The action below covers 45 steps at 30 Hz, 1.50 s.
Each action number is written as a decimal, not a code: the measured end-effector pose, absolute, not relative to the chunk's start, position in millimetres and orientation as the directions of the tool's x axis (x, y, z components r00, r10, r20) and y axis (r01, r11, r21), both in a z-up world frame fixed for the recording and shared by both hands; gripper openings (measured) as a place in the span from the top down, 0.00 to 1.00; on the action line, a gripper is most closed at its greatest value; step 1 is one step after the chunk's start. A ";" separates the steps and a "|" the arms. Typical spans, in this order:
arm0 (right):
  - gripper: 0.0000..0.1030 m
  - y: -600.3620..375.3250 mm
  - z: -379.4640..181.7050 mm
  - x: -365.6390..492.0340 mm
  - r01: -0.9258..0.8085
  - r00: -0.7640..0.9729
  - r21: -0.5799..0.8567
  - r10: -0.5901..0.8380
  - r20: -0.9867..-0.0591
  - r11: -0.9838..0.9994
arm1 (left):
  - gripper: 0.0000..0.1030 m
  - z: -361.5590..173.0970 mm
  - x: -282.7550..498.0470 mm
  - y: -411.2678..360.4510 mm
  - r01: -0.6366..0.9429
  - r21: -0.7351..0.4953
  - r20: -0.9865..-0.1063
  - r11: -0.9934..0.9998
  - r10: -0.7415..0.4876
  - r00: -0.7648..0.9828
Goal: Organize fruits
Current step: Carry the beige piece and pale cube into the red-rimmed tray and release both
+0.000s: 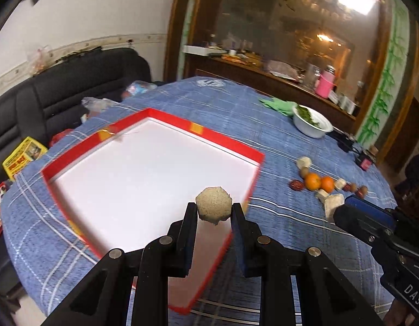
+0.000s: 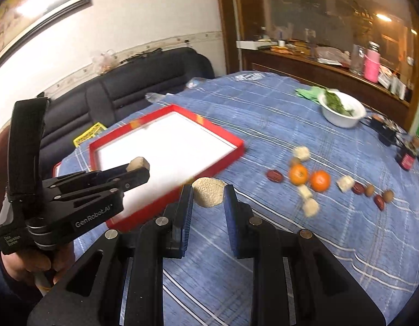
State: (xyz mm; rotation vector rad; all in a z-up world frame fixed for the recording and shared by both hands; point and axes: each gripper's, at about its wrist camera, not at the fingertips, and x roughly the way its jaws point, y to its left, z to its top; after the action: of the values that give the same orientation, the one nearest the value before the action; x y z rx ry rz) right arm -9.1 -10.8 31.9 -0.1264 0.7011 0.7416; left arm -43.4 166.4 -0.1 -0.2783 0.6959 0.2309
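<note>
A round table under a blue checked cloth [image 1: 236, 114] fills the room in front of me, with a dark sofa [image 1: 73, 87] at the upper left and a wooden cabinet with glass doors behind. My left gripper [image 1: 214, 212] is clamped on a pale, crumbly-looking puffed block [image 1: 213, 207], held at low centre of the left view over the near edge of the red tray [image 1: 165, 116] with its bare white floor. My right gripper [image 2: 208, 194] is likewise closed on a second pale block [image 2: 208, 195], low centre in its own view, just short of the tray's near right rim. Out to the right on the cloth lie the rest in a loose line: two oranges [image 2: 308, 178], red dates [image 2: 274, 175], small brown nuts [image 2: 388, 195] and more pale blocks [image 2: 310, 207]. A white bowl of greens [image 2: 342, 110] sits far off at upper right. I judge these blocks to be light, dry and brittle, so a gentle pinch across the flat sides suits them; squeezing harder would likely crumble them. The oranges look firmer and rounder and may roll, so I would take them across the middle.
</note>
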 end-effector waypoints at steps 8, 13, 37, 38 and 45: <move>0.78 25.8 29.7 -3.5 -0.702 0.481 0.143 0.613 -0.627 0.697 | 0.77 -4.8 -45.7 191.7 -0.377 -0.161 -0.673 0.912 0.178 0.718; 0.78 44.0 24.3 2.6 -0.714 0.463 0.147 0.619 -0.634 0.685 | 0.77 -8.9 -44.4 203.9 -0.412 -0.151 -0.683 0.898 0.207 0.701; 0.78 110.3 -17.9 58.8 -0.702 0.393 0.178 0.582 -0.712 0.690 | 0.77 -30.3 -13.5 237.8 -0.490 -0.128 -0.734 0.862 0.250 0.631; 0.78 111.7 -19.1 60.1 -0.701 0.392 0.178 0.581 -0.714 0.691 | 0.77 -30.7 -12.5 238.0 -0.492 -0.127 -0.735 0.861 0.252 0.629; 0.78 116.1 -26.7 68.3 -0.695 0.385 0.178 0.570 -0.726 0.696 | 0.77 -34.6 -7.9 237.5 -0.498 -0.113 -0.744 0.860 0.259 0.616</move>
State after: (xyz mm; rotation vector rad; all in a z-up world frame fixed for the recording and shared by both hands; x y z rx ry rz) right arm 68.3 116.1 -26.7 -0.1656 0.8542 0.8106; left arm -7.9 237.5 -34.6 -0.3251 0.7959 0.4447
